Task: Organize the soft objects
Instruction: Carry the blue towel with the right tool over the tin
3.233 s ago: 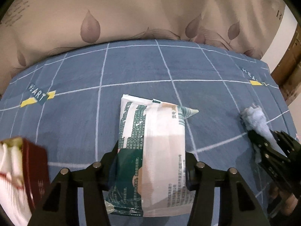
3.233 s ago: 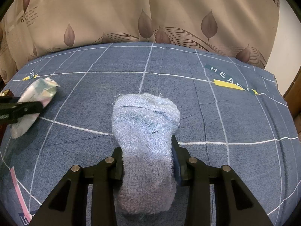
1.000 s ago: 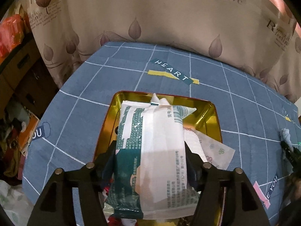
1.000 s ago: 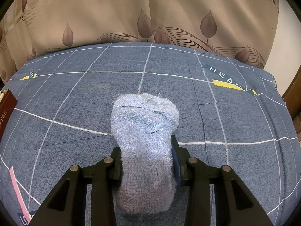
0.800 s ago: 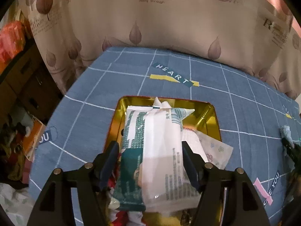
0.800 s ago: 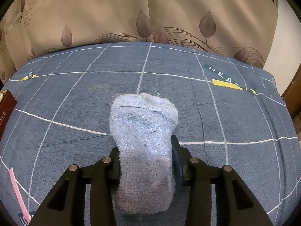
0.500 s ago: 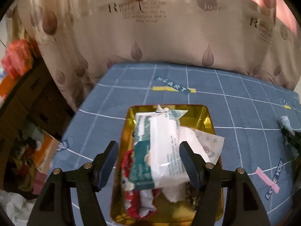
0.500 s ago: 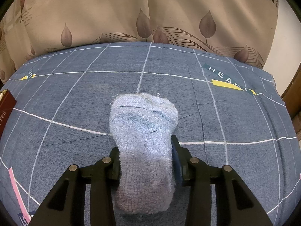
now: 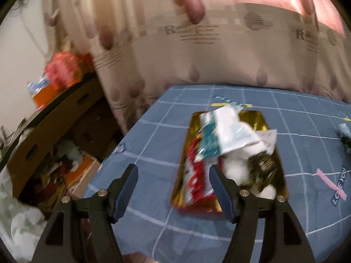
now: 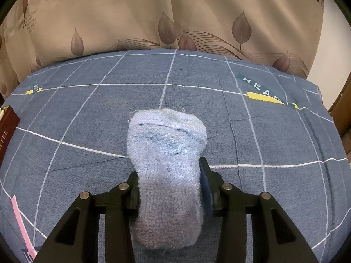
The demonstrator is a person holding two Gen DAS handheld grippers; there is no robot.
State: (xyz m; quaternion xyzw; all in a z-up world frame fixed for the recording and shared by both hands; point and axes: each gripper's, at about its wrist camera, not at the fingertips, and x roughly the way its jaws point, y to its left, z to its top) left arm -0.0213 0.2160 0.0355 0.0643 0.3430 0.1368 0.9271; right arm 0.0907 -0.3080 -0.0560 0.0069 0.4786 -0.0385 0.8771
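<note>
A blue checked bedspread [image 10: 87,144] covered the surface. On it sat a gold tin [image 9: 272,162] holding the tissue pack [image 9: 228,133]. The left gripper [image 9: 173,179] stood released, empty. The right gripper [image 10: 169,188] clenched a blue sock [image 10: 166,153].

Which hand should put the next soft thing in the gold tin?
Probably right: the right hand-held gripper already grips the blue sock, while the left hand-held gripper is open and empty beside the gold tin.

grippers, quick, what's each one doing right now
Left gripper: open, holding nothing, above the tin.
Right gripper: shut on the blue sock.
</note>
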